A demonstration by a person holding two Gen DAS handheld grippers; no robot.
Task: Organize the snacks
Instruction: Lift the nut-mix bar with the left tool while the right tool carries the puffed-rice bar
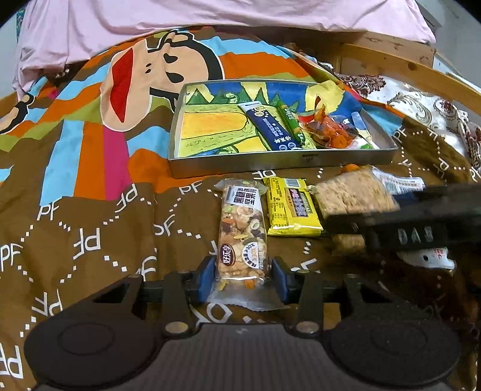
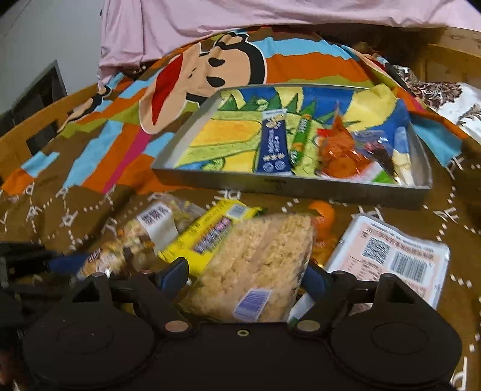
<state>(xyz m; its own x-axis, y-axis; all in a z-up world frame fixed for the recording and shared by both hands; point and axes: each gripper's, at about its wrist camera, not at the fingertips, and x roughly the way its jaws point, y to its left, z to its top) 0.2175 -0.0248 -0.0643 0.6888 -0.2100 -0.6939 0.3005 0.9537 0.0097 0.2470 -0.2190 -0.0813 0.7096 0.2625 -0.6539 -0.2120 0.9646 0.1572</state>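
A metal tray (image 1: 282,159) (image 2: 288,185) with a cartoon lining holds a blue packet (image 1: 272,126) (image 2: 272,144), a green stick (image 1: 290,123) and orange wrapped snacks (image 1: 333,132) (image 2: 339,153). In front of it lie a nut bar (image 1: 242,228) (image 2: 141,237), a yellow packet (image 1: 290,207) (image 2: 207,231) and a rice crisp pack (image 1: 351,195) (image 2: 255,261). My left gripper (image 1: 243,279) has its blue pads closed against the nut bar's near end. My right gripper (image 2: 246,276) is closed on the rice crisp pack, which looks lifted and tilted.
A pink-white packet with barcodes (image 2: 393,258) lies right of the rice crisp pack, a small orange item (image 2: 323,215) behind it. All rests on a brown patterned bedspread (image 1: 90,240). A pink pillow (image 1: 210,15) and wooden bed frame (image 1: 405,63) sit beyond.
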